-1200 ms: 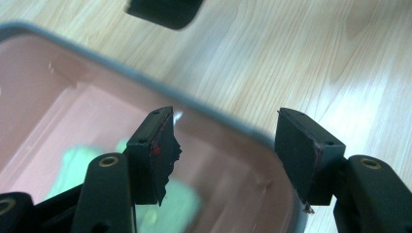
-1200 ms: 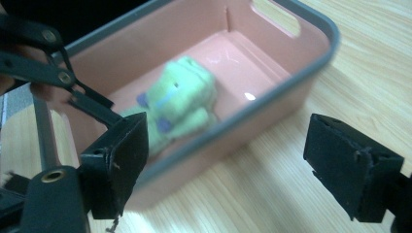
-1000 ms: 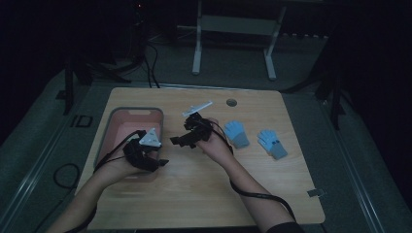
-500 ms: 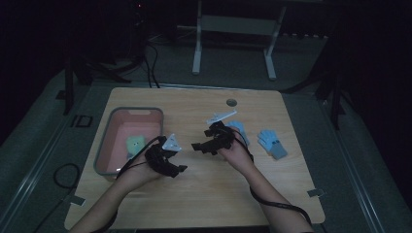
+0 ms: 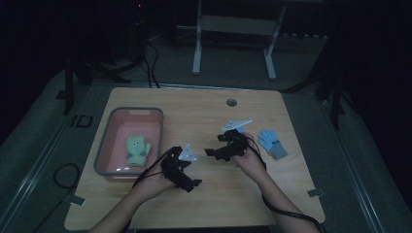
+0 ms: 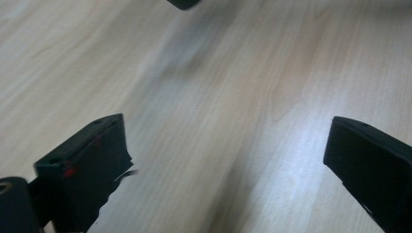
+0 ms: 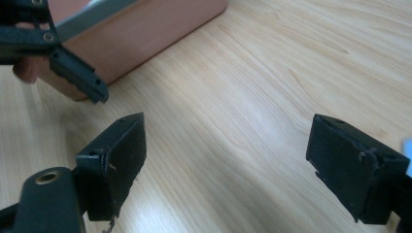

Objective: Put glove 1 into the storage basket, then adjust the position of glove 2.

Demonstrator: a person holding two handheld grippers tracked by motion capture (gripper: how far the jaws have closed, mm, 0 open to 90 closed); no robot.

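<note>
Green item in dim pink bin, details indistinct

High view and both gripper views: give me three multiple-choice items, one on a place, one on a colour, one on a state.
1. Where does the green glove lie?
A. In the pink bin
B. On the floor
C. On the table's right edge

2. What colour is the glove right of the right gripper?
A. Red
B. Light blue
C. Yellow

3. How do the left gripper jaws stand?
A. Wide apart, nothing between
B. Clamped on cloth
C. Shut

Key: 1 A, it rests on the bin's floor; 2 B, pale blue on wood; 3 A, bare table shows between them, and they have just been opening.
</note>
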